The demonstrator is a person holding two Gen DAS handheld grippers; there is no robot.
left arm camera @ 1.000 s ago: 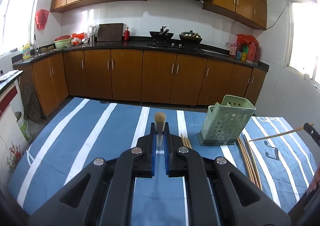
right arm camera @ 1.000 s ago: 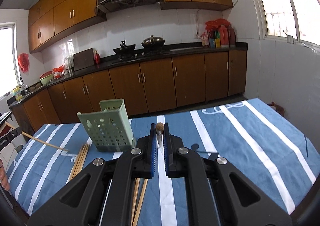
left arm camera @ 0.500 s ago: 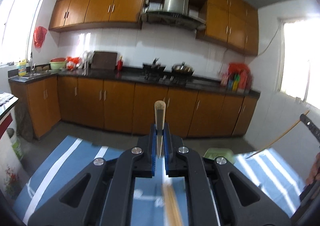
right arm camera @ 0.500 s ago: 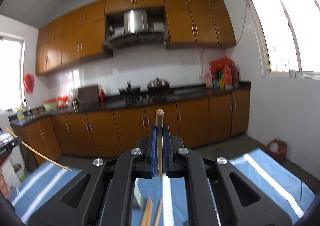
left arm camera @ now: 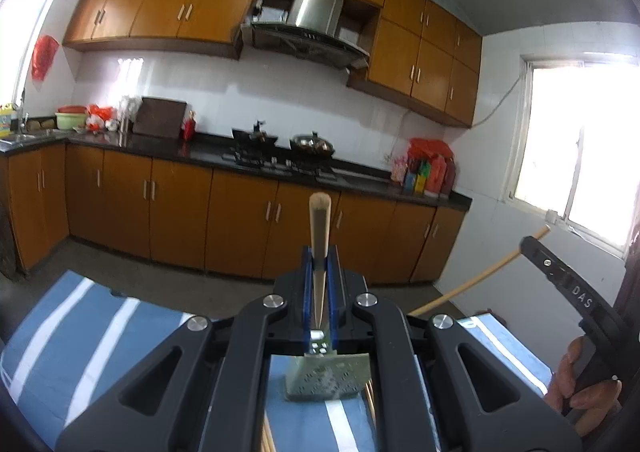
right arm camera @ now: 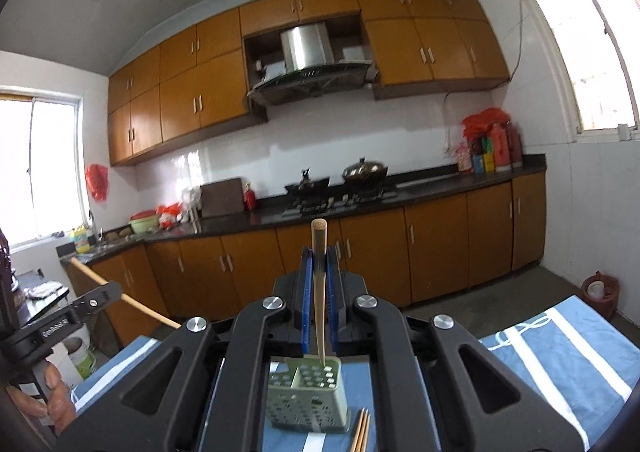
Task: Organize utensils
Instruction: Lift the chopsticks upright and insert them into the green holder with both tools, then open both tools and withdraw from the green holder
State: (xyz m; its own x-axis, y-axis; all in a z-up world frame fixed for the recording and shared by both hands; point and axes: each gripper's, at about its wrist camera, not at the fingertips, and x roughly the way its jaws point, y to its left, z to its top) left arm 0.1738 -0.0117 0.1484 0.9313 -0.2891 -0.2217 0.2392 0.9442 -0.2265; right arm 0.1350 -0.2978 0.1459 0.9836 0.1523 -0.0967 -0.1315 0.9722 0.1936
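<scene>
My left gripper (left arm camera: 319, 272) is shut on a wooden chopstick (left arm camera: 319, 224) held nearly upright, its lower tip above the green perforated utensil holder (left arm camera: 326, 376). My right gripper (right arm camera: 319, 276) is shut on another chopstick (right arm camera: 319, 252), its lower tip just inside the holder's (right arm camera: 308, 400) open top. Each gripper shows in the other's view: the right one with its chopstick (left arm camera: 476, 280) at the right edge, the left one with its chopstick (right arm camera: 132, 302) at the left edge.
The holder stands on a blue tablecloth with white stripes (right arm camera: 560, 352). Loose chopsticks (right arm camera: 361, 430) lie on the cloth beside the holder. Brown kitchen cabinets (left arm camera: 240, 220) and a black counter with a stove run along the back wall.
Both grippers have risen and tilted up from the table. The chopsticks now stand nearly upright over the green holder, which sits directly below the fingers.
</scene>
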